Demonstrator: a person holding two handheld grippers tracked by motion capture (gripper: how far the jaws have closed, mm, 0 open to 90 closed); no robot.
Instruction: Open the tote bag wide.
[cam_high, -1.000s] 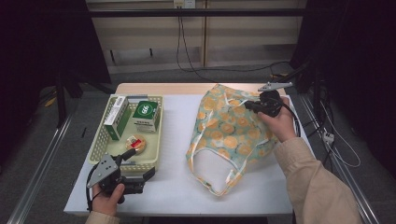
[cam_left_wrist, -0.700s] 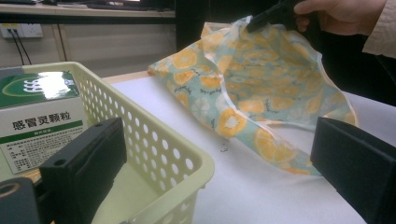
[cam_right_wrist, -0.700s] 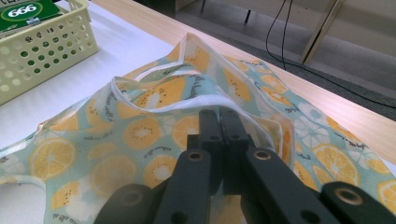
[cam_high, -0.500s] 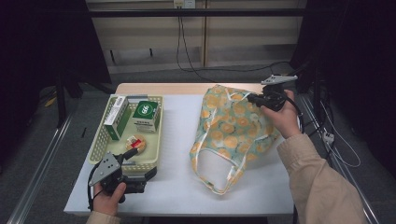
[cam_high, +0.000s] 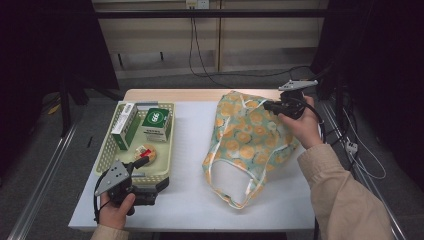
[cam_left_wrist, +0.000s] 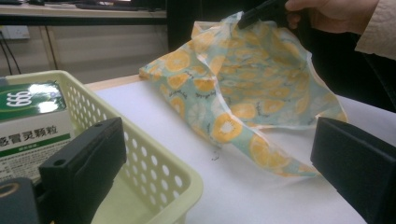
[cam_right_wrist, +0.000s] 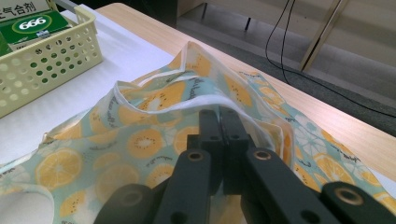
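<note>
Right gripper (cam_high: 270, 106): jaws pinched tight on the far edge of the orange-print bag (cam_high: 250, 145), lifting it off the white table (cam_high: 190, 200).
Right gripper view: fabric rim caught between the pads, the bag's mouth gaping.
Left gripper (cam_left_wrist: 224, 172): jaws wide apart, holding nothing, by the yellow basket (cam_high: 162, 172).
High view: green boxes (cam_high: 156, 124) and a small red item lie in the basket; the bag's handles trail toward the near edge.

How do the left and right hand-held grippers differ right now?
The left hand-held gripper stands open and holds nothing, low by the basket; the right hand-held gripper is shut on the bag, pinching its far edge and lifting it. Both are black, each with a grey plate on top.
</note>
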